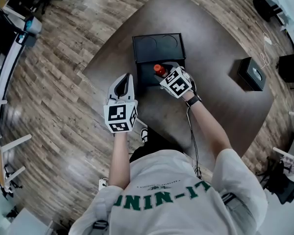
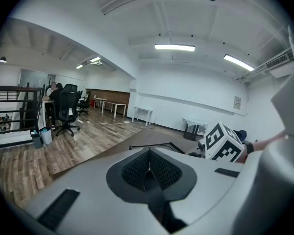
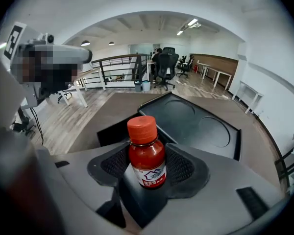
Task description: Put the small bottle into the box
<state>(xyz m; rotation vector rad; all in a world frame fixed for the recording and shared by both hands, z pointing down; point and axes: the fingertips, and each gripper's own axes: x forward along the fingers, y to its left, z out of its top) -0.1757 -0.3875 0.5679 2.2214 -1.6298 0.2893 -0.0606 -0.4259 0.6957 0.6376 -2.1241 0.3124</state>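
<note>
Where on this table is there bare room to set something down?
Bare tabletop lies between the open box and the black case. It is crowded at the box's front, where the right gripper holds the bottle.

Bright ceiling strip lights (image 2: 175,47); fisheye edges seemingly warped.

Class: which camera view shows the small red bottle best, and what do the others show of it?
The right gripper view: the bottle stands upright, clamped in the right gripper, cap and label plain. The head view shows only its red top, over the open box. The left gripper view misses it.
</note>
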